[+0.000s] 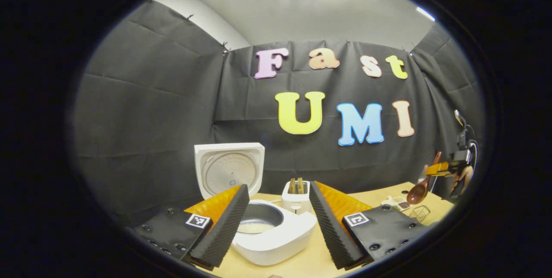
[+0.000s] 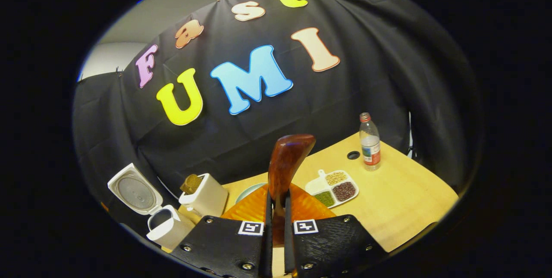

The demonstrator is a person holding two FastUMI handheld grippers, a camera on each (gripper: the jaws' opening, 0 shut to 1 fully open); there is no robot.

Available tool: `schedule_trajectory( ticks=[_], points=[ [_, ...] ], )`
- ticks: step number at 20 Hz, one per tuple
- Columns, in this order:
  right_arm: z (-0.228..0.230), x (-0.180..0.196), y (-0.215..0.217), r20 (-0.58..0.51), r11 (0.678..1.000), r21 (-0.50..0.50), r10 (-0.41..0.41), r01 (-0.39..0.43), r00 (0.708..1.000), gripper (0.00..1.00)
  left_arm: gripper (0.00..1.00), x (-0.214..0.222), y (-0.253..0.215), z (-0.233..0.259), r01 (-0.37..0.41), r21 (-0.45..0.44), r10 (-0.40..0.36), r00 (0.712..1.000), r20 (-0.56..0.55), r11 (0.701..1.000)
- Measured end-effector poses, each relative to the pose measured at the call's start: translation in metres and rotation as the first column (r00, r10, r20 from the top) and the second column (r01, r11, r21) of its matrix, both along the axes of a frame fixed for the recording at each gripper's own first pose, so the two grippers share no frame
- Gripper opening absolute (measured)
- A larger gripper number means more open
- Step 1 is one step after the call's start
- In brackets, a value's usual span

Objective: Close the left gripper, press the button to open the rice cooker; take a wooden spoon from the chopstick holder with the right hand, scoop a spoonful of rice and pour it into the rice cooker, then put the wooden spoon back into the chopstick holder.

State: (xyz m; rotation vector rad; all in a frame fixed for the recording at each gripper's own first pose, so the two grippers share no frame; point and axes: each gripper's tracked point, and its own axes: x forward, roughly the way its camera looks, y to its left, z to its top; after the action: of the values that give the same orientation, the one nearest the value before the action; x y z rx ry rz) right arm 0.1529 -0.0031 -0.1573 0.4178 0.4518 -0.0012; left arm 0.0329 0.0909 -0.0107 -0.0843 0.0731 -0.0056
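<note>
Right gripper point(image 2: 276, 209) clenched on wooden spoon point(image 2: 284, 161), left gripper point(image 1: 278, 222) released before the open rice cooker point(image 1: 276, 235) — next, likely, carry the bowl level to the cooker, tipping only above the pot.

No readable text besides the wall letters.

The left claw point(image 1: 279, 222), at the bottom of the left gripper view, has two black ribbed pads backed by orange wedges, on black screwed plates with square black-and-white markers. The right claw point(image 2: 276, 226), at the bottom of the right gripper view, has the same black plates, screws, markers and orange backing.
</note>
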Motion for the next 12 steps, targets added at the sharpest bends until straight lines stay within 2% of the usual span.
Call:
schedule_trajectory(
  ticks=[7, 12],
  points=[
    [-0.045, -0.019, -0.042, -0.070, 0.996, -0.077, -0.043, 0.038, 0.997, 0.11, 0.96, -0.004, -0.021, 0.012, 0.007, 0.033, -0.007, 1.000, 0.007, 0.999],
    [-0.072, -0.029, -0.057, -0.113, 0.995, -0.081, -0.062, 0.053, 0.992, 0.11, 0.96, -0.009, -0.032, 0.014, 0.008, 0.049, -0.008, 1.000, 0.002, 0.999]
  ],
)
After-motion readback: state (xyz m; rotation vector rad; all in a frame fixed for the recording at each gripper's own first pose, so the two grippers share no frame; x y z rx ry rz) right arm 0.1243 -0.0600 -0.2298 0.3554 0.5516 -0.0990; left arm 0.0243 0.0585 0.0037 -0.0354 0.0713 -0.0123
